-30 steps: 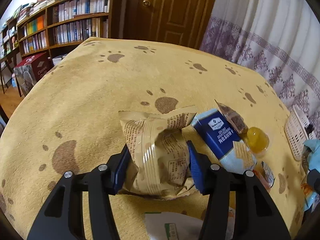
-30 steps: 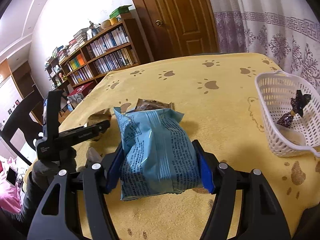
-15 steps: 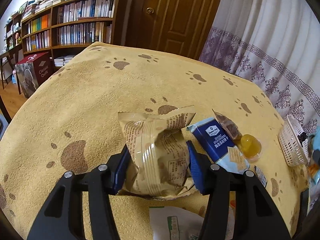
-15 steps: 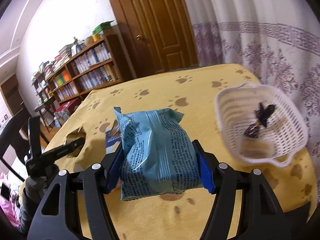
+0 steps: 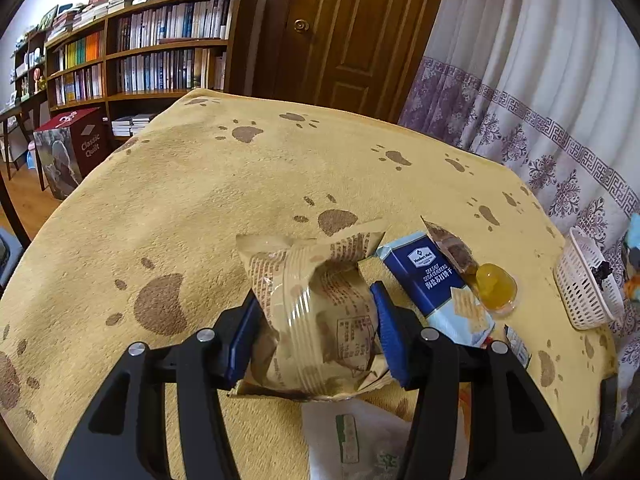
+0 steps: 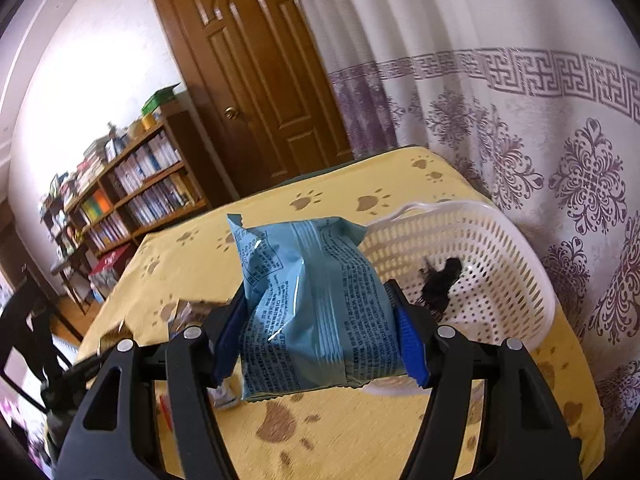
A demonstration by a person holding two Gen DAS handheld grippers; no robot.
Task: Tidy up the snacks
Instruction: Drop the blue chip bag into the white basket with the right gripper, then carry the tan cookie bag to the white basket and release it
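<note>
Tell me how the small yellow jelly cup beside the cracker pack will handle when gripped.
The jelly cup looks like thin clear plastic, so it probably dents under a firm squeeze. Its glossy sides seem slippery. It is small and likely light, so a nudge would probably slide it on the cloth.

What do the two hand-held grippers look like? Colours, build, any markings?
Both match: the left hand-held gripper and right hand-held gripper have black plastic arms with triangular cut-outs, silver round bolt heads at the joints, and blue ribbed pads on the fingers. No cables, markings or sleeves show.
</note>
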